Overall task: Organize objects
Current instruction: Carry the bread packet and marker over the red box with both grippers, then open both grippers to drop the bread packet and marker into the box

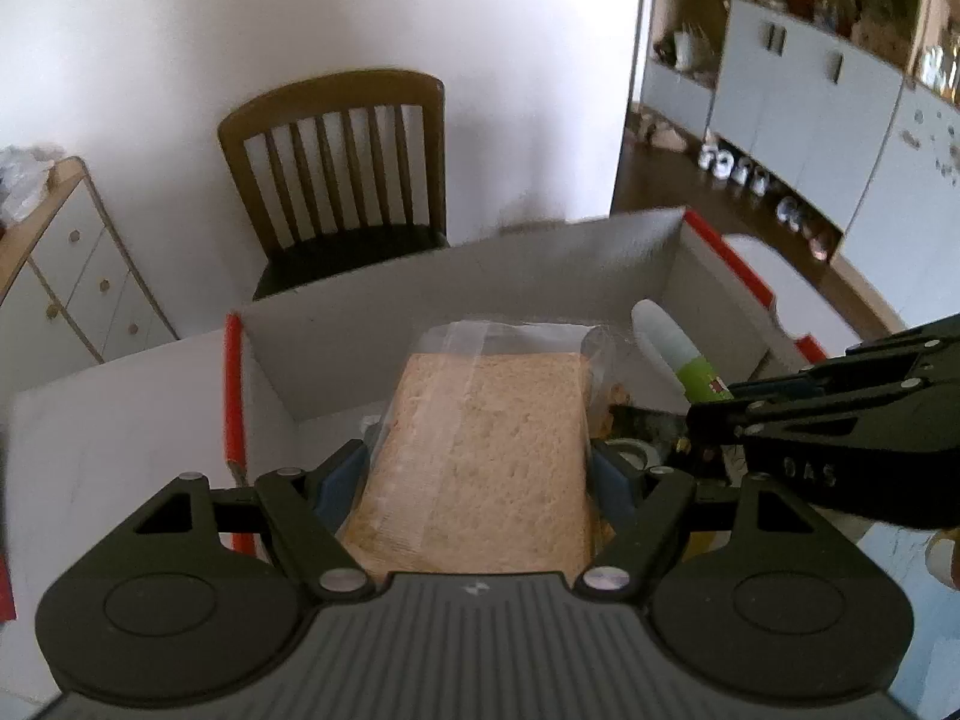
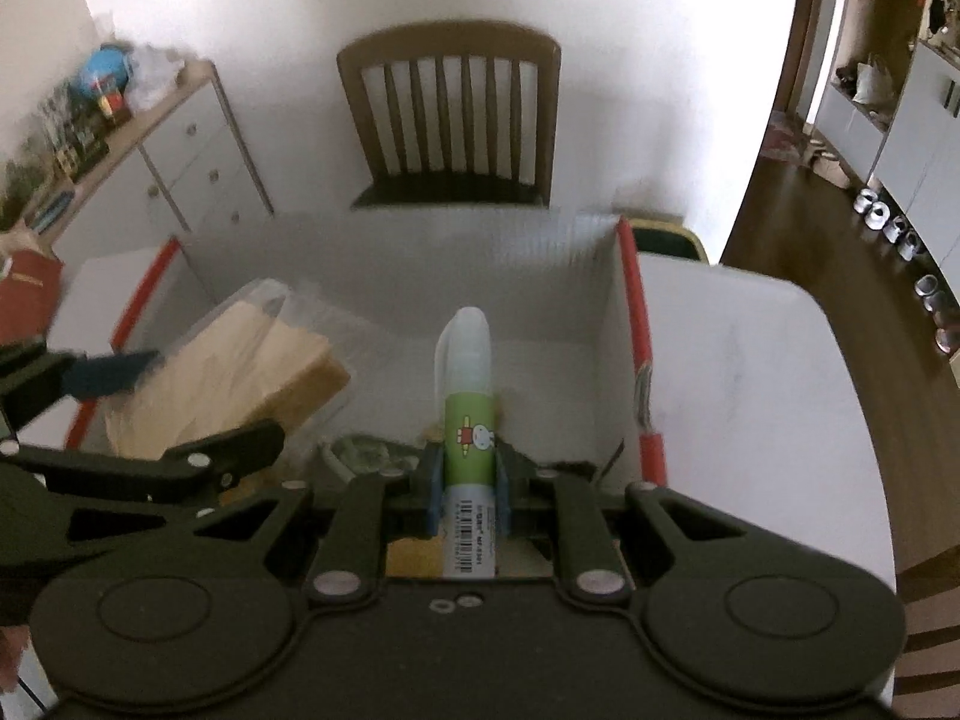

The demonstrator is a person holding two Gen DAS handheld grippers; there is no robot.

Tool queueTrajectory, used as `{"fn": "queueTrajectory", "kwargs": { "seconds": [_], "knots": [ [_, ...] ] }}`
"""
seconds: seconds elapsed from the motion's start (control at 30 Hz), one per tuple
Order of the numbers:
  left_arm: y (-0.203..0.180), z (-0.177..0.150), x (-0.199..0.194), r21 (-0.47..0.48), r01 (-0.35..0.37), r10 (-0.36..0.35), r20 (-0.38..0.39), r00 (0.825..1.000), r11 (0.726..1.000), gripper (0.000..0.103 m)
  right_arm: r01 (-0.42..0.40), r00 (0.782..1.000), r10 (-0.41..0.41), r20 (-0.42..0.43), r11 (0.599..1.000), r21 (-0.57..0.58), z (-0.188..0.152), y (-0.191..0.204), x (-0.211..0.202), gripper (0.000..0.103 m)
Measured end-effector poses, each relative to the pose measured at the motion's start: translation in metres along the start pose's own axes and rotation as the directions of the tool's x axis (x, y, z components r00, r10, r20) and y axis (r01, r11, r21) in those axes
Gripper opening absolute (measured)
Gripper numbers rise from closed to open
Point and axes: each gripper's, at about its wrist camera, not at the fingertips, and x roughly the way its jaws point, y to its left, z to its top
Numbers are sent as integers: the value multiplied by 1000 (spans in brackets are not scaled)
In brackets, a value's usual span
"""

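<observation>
My left gripper (image 1: 477, 471) is shut on a clear bag of sliced bread (image 1: 486, 456), its blue pads pressing both sides. The loaf hangs tilted over the inside of a white cardboard box with red edges (image 1: 372, 312). My right gripper (image 2: 469, 480) is shut on a white tube with a green label (image 2: 470, 396) that points into the same box (image 2: 540, 276). In the right wrist view the bread (image 2: 240, 372) and left gripper (image 2: 180, 414) sit to the left of the tube. In the left wrist view the tube (image 1: 666, 342) and right gripper (image 1: 690, 426) are on the right.
The box stands on a white table (image 2: 750, 390). Behind it a wooden chair (image 2: 450, 120) faces a white wall. A drawer cabinet (image 2: 192, 162) stands at the left. Some dark, unclear items (image 2: 366, 450) lie at the box's near end.
</observation>
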Motion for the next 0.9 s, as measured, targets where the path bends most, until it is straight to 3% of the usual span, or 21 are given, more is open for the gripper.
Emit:
{"fn": "queueTrajectory", "kwargs": {
  "seconds": [0.43, 0.9],
  "knots": [
    [-4, -7, 27, 58, -5, 11, -102, 995, 998, 78, 9, 998, -12, -61, 999, -37, -10, 0, 20, 17],
    [-4, -9, 15, 36, 21, -18, -70, 997, 999, 78, -6, 999, 3, -46, 998, -63, -11, -1, 3, 31]
  ]
}}
